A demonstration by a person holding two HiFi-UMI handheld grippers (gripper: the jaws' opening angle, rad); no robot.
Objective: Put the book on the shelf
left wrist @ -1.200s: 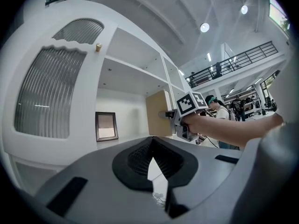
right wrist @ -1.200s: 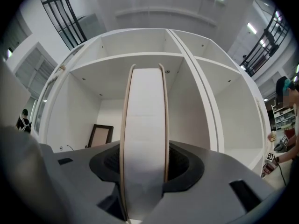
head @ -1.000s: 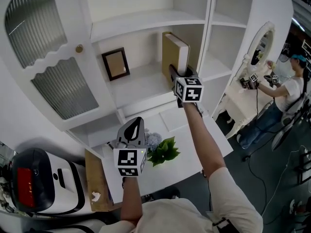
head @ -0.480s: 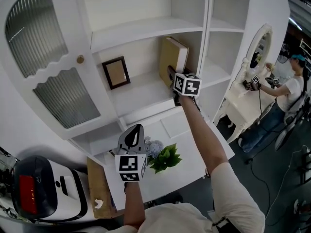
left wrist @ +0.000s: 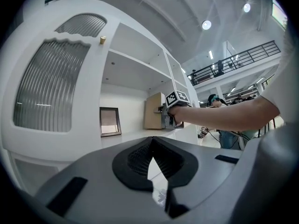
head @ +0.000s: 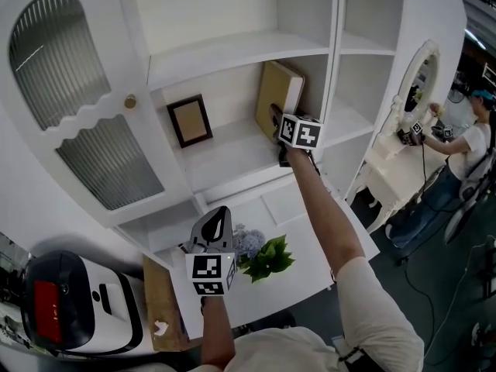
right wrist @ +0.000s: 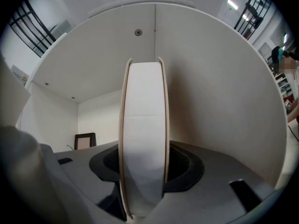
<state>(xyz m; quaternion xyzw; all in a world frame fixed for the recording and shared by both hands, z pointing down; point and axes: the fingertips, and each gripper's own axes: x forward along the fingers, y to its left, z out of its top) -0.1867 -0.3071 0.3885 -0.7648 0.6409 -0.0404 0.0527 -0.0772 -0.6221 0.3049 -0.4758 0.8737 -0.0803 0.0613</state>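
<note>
The tan-covered book (head: 277, 90) stands on edge inside the middle shelf compartment (head: 232, 152), close to the compartment's right wall and leaning slightly. My right gripper (head: 277, 122) is shut on its lower front edge. In the right gripper view the book's white page block (right wrist: 142, 134) fills the space between the jaws of the right gripper (right wrist: 142, 192). My left gripper (head: 216, 214) hangs low over the white table, shut and empty, and in its own view the left gripper (left wrist: 153, 160) points toward the shelf.
A dark picture frame (head: 191, 120) leans at the back left of the same compartment. A green plant with pale flowers (head: 266, 256) and a flat tan book (head: 159, 304) lie on the table (head: 310, 246). A person (head: 469, 142) works at the far right.
My right gripper has carried the book slightly farther into the compartment. The left gripper has barely moved.
</note>
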